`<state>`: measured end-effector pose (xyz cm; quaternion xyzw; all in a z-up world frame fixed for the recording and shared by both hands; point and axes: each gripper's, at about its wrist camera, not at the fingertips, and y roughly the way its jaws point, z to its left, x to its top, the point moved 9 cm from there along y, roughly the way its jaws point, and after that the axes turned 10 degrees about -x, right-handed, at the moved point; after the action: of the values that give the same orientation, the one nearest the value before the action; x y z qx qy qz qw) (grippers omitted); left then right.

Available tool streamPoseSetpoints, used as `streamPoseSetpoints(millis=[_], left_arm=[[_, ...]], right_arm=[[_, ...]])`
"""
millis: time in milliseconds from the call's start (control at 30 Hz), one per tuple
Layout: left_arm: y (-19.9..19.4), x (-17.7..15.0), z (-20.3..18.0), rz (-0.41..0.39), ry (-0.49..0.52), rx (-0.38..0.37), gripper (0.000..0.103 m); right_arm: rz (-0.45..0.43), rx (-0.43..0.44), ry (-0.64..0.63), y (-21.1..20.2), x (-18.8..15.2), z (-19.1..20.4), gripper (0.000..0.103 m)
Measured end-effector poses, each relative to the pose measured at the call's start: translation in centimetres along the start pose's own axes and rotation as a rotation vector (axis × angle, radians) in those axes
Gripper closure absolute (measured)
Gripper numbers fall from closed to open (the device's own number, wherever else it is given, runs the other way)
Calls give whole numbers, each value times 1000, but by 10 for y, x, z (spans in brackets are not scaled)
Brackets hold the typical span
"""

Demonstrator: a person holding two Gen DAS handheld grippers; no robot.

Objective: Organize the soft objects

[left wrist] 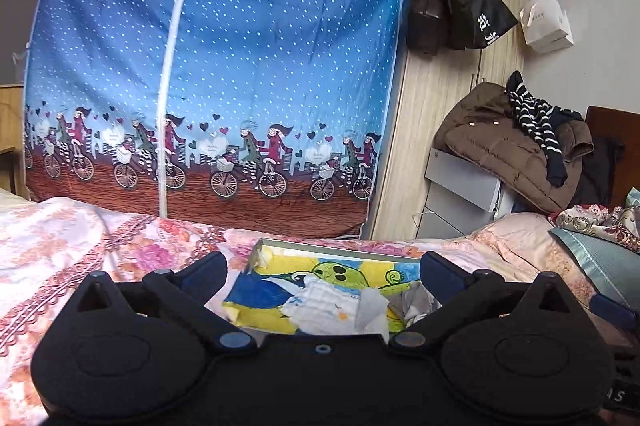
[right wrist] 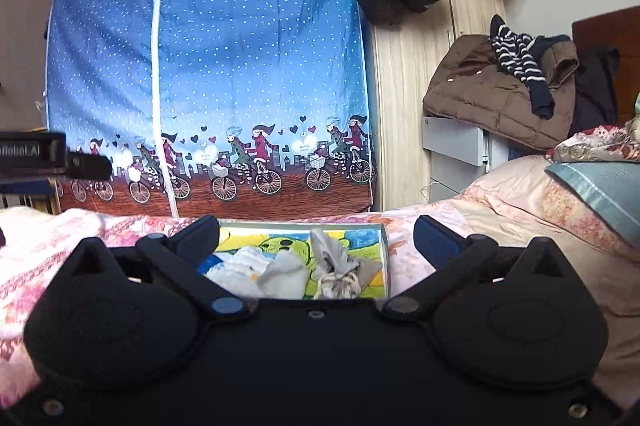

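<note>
Setting: floral bed (left wrist: 120, 246), blue wardrobe cover (left wrist: 240, 46) far behind.
Tray (right wrist: 385, 250): holds white cloth (right wrist: 256, 272) left, grey cloth (right wrist: 334, 258) right.
Left gripper (left wrist: 324, 268): jaws wide, empty.
Right gripper (right wrist: 316, 236): jaws wide, empty.
Progress: apparently nearly done.

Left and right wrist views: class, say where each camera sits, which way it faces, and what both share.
Left wrist: on the left gripper, over the floral pink bedspread, facing the blue bicycle-print fabric wardrobe; jaws open.
Right wrist: on the right gripper, facing likewise; jaws open.
Shared: the shallow cartoon-lined box holding small cloths.
</note>
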<state>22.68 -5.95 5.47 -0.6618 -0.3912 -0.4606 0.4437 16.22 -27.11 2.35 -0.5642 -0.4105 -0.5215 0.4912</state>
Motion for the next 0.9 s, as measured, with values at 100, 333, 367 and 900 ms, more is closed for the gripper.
streamPoseSetpoints(millis=[100,333,367,900], left_arm=[[-34,-8,7,-21,7,33,1],[-101,-29,19,-63,45,115,1],[-109,-32,20,-63,41,120,1],[-160,-94,17,41,58,106,1]], right_arm=[[-4,-15,-55,-25,-8,5,0],[-34,-38,-10,-69,-11,-1,0],[-39,-45,-10,-74,-11,-2,0],[37,-20,-5,-98,-17,10,0]])
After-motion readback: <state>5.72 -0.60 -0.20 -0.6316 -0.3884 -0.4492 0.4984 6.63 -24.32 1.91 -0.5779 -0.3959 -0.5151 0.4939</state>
